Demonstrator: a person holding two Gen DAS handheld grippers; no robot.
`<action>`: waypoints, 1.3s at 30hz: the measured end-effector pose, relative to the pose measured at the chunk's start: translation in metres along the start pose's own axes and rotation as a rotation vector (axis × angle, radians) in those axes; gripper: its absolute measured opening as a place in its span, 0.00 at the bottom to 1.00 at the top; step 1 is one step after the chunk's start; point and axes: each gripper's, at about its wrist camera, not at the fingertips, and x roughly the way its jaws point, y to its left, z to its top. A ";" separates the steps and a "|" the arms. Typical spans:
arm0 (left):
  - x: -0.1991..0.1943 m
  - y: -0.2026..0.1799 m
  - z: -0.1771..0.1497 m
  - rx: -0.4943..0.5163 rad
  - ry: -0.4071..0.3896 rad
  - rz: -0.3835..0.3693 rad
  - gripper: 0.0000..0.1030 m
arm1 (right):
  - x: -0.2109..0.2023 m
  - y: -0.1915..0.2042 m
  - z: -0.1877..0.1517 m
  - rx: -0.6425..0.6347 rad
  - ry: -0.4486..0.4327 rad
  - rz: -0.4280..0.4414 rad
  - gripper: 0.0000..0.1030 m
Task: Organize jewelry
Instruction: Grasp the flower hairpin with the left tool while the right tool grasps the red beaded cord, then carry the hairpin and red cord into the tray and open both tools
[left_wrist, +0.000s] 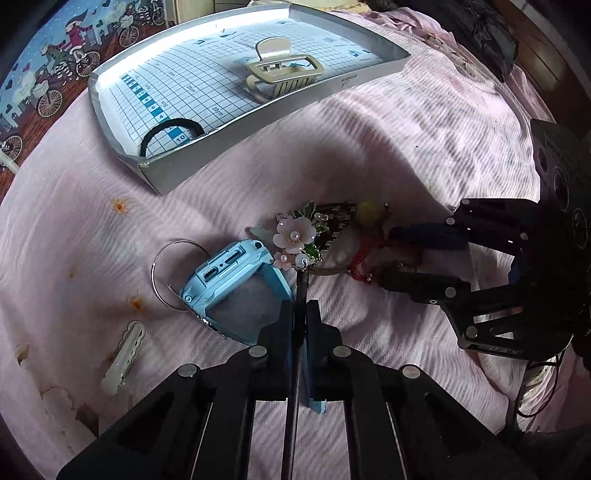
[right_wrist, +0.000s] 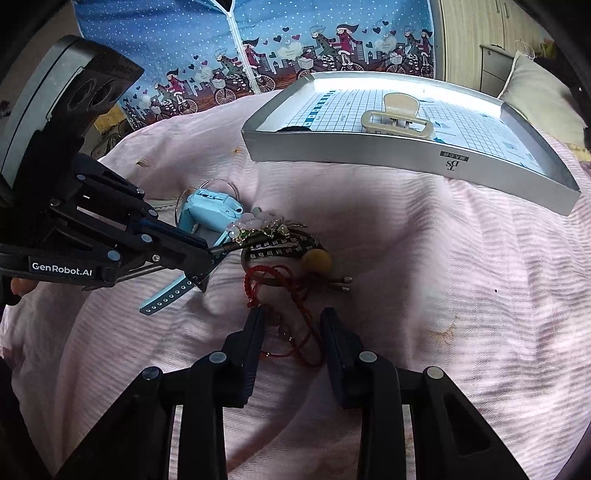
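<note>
Left gripper (left_wrist: 298, 306) pinched tight on the thin stem of the flower hairpin (left_wrist: 295, 236), lying on the pink bedspread (left_wrist: 369, 147) beside the blue watch (left_wrist: 229, 280). Right gripper (right_wrist: 291, 321) half open, straddling the red cord bracelet (right_wrist: 280, 284), gripping nothing. Hairpin light, blossoms look fragile; stem is the safe hold.

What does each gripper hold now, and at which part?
The left gripper is shut on the flower hairpin, holding its thin dark stick. The right gripper is open around the red cord bracelet, holding nothing.

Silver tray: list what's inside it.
Inside the silver tray lie a beige hair claw and a black hair tie on gridded paper. From the right wrist view, the wall hides most of the tie.
</note>
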 end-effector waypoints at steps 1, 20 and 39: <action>-0.002 0.002 -0.002 -0.022 -0.020 -0.007 0.04 | 0.000 0.000 0.000 0.007 -0.002 0.004 0.19; -0.090 0.019 -0.033 -0.333 -0.421 -0.185 0.03 | -0.068 -0.001 -0.010 0.087 -0.261 0.095 0.08; -0.048 0.118 0.088 -0.655 -0.577 -0.080 0.03 | -0.029 -0.096 0.092 0.440 -0.316 -0.065 0.08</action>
